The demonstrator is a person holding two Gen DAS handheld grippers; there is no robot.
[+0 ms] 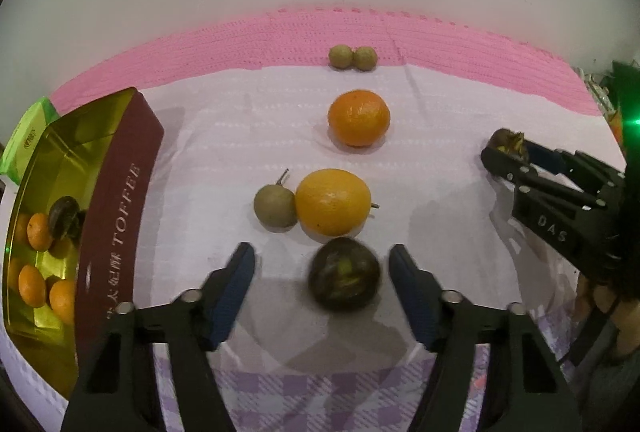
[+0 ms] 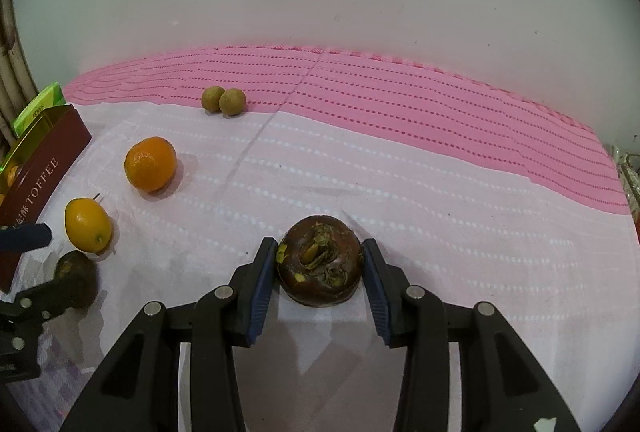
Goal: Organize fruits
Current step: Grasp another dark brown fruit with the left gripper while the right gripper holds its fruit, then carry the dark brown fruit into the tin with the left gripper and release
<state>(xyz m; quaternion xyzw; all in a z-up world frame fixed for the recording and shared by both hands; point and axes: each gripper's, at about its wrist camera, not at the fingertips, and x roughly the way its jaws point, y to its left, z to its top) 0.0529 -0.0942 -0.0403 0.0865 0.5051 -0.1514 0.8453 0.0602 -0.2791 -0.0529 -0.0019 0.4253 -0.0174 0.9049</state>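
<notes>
My right hand-held gripper (image 2: 320, 264) is clamped on a dark brown, round mangosteen (image 2: 319, 266) above the pale pink cloth-covered surface (image 2: 440, 200). My left hand-held gripper (image 1: 322, 272) stands partly open around a second dark mangosteen (image 1: 344, 274), its pads clear of the fruit. Just beyond lie a yellow-orange citrus (image 1: 333, 202) touching a small brown-green fruit (image 1: 275, 206); the maroon toffee tin (image 1: 120, 216) holds tangerines at left.

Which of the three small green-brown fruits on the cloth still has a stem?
The lone small green-brown fruit touching the yellow-orange citrus; a thin stem sticks up from it. The far pair at the pink mat's edge shows none.
</notes>
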